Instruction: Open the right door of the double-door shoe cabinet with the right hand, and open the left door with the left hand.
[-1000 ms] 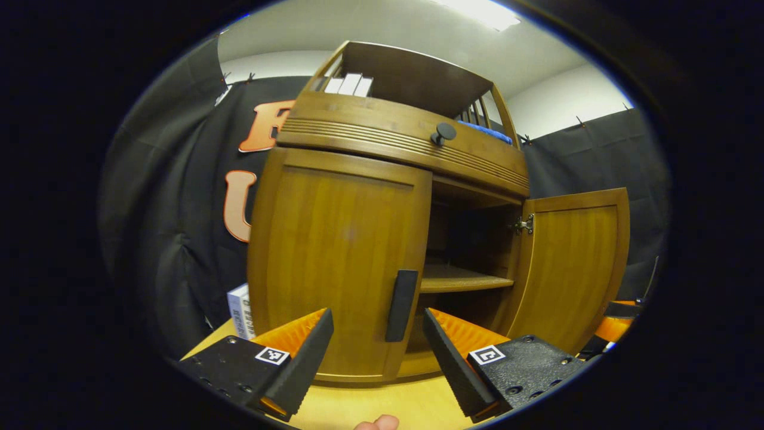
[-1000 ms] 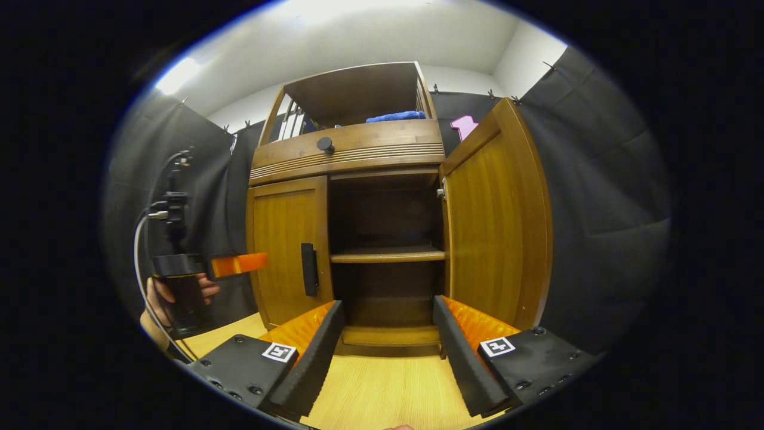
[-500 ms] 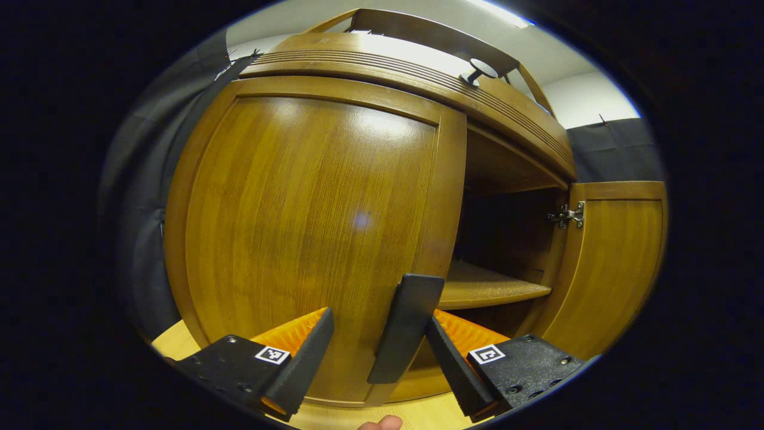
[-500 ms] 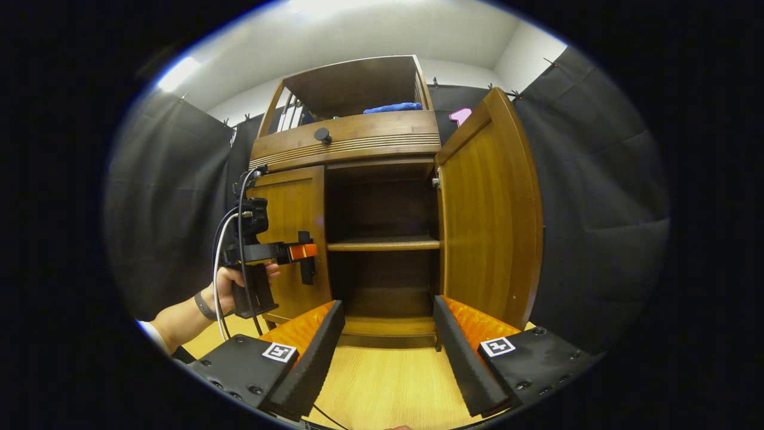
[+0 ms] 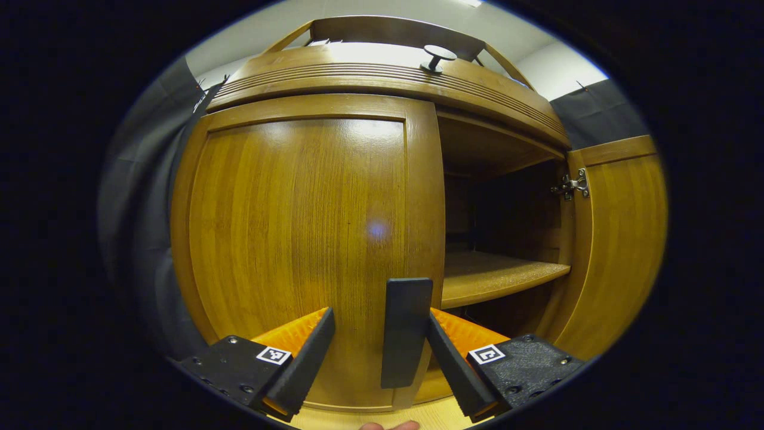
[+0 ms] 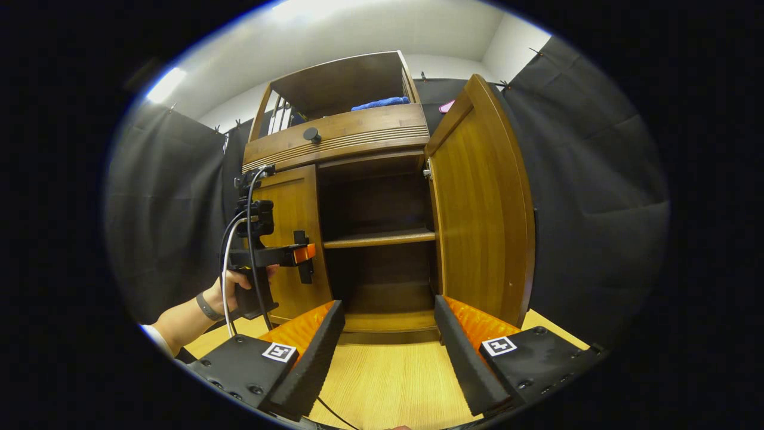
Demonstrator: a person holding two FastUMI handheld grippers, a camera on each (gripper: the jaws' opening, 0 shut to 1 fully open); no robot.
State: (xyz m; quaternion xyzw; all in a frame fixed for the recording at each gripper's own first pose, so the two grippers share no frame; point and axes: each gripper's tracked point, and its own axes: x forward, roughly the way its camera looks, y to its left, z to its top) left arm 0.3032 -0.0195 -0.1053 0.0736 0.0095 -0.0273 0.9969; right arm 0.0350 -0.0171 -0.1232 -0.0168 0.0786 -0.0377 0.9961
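Observation:
The wooden shoe cabinet (image 6: pixel 340 128) stands on a light wood table. Its right door (image 6: pixel 477 209) is swung wide open, baring a dark inside with a shelf (image 6: pixel 379 239). The left door (image 5: pixel 298 239) lies flat against the cabinet. In the left gripper view, the door's black upright handle (image 5: pixel 406 331) stands between the fingers of my open left gripper (image 5: pixel 379 319), close to the right-hand finger (image 5: pixel 453 364). The right gripper view shows the left gripper (image 6: pixel 292 255), held by a hand (image 6: pixel 239 286), at that handle. My right gripper (image 6: pixel 389 306) is open with nothing in it, low before the open compartment.
A drawer front with a round black knob (image 5: pixel 439 57) runs above the doors. The top shelf holds a blue cloth (image 6: pixel 379 103). A cable (image 6: pixel 239 239) hangs from the left gripper. Black cloth walls flank the cabinet. The open right door (image 5: pixel 621 239) juts out on the right.
My left gripper has closed in on the left door until the handle stands between its fingers. The right gripper has drifted slightly; the right door stays open.

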